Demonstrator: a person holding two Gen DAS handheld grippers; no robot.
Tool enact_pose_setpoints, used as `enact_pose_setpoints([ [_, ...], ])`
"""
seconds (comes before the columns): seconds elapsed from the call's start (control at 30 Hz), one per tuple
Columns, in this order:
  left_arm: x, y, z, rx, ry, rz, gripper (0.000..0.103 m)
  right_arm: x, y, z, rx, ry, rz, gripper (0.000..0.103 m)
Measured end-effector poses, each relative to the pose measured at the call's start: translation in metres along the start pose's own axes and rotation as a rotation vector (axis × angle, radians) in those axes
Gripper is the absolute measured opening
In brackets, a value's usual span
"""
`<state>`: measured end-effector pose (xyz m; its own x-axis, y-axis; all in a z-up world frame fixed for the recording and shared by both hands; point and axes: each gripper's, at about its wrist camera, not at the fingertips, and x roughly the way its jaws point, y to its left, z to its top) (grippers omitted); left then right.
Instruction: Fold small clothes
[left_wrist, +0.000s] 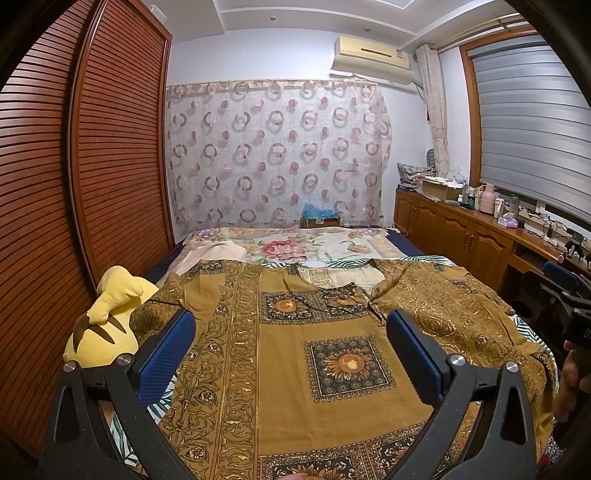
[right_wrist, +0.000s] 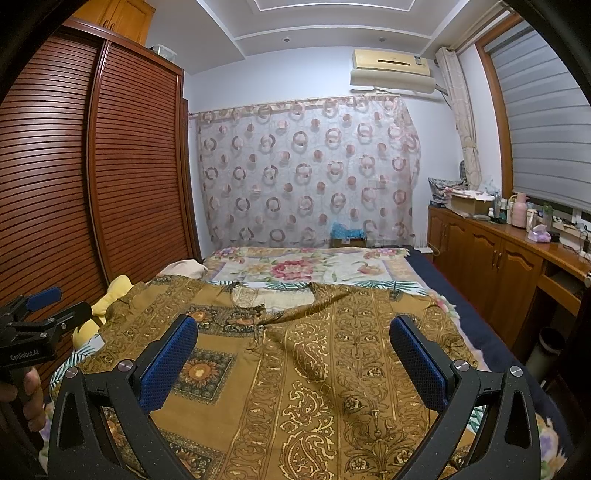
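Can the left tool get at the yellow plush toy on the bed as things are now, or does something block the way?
Probably yes. The left tool is open and holds nothing, and the yellow plush toy lies just to its left at the bed's edge. Only the corner of the brown patterned garment lies against it.

garment's (left_wrist: 332, 369) near hem cut off; bottles (left_wrist: 467, 195) too small.

We are seeing the garment (left_wrist: 332, 354) lying spread on the bed (left_wrist: 325, 243), with the plush toy (left_wrist: 107, 321) lying at its left edge. The wardrobe (left_wrist: 110, 147) is standing left of the bed, the cabinet (left_wrist: 461, 236) right, the curtain (left_wrist: 273, 155) behind.
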<state>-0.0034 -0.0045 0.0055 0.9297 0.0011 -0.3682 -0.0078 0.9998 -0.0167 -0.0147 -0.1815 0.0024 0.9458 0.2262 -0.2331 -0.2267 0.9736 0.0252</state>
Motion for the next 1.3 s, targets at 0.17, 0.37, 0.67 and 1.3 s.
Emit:
enact_pose_setpoints([
  [0.17, 0.0, 0.0, 0.0, 0.001, 0.0, 0.001, 0.103, 0.0, 0.0, 0.0, -0.001, 0.0, 0.002, 0.103],
  [0.37, 0.0, 0.0, 0.0, 0.001, -0.001, 0.002, 0.103, -0.001, -0.001, 0.0, -0.001, -0.001, 0.003, 0.103],
  [0.67, 0.0, -0.001, 0.0, 0.0, 0.005, -0.004, 0.103, 0.004, -0.002, -0.001, -0.001, 0.014, 0.024, 0.103],
  [1.3, 0.045, 0.071, -0.014, -0.016, 0.12, 0.025, 0.103, 0.051, 0.002, 0.005, -0.049, 0.096, 0.147, 0.103],
])
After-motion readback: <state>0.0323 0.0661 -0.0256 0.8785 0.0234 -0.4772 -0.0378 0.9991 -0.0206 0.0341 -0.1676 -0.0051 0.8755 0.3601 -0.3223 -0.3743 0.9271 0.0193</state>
